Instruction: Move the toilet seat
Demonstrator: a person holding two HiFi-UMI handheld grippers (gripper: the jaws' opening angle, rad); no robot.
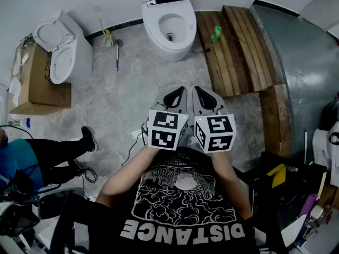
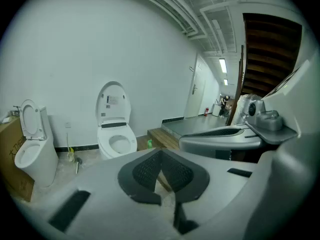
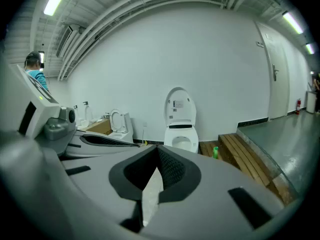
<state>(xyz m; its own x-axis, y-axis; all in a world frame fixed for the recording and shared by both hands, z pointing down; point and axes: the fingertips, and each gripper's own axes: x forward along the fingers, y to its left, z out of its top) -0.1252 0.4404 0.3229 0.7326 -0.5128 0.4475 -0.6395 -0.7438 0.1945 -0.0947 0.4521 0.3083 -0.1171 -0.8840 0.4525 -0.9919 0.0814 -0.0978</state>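
A white toilet (image 1: 168,23) stands against the far wall with its lid raised upright and its seat (image 2: 116,143) down on the bowl (image 3: 182,141). Both grippers are held side by side in front of my chest, well short of the toilet. My left gripper (image 1: 175,100) is shut with nothing between its dark pads (image 2: 161,171). My right gripper (image 1: 204,100) is shut too, also empty (image 3: 157,170). Both point slightly down toward the toilet.
A second white toilet (image 1: 61,49) with raised lid stands at the left beside a cardboard box (image 1: 37,81). A toilet brush (image 1: 117,54) lies on the floor. A wooden step (image 1: 233,46) with a green bottle (image 1: 216,34) is right of the toilet. A seated person's legs (image 1: 58,152) are at the left.
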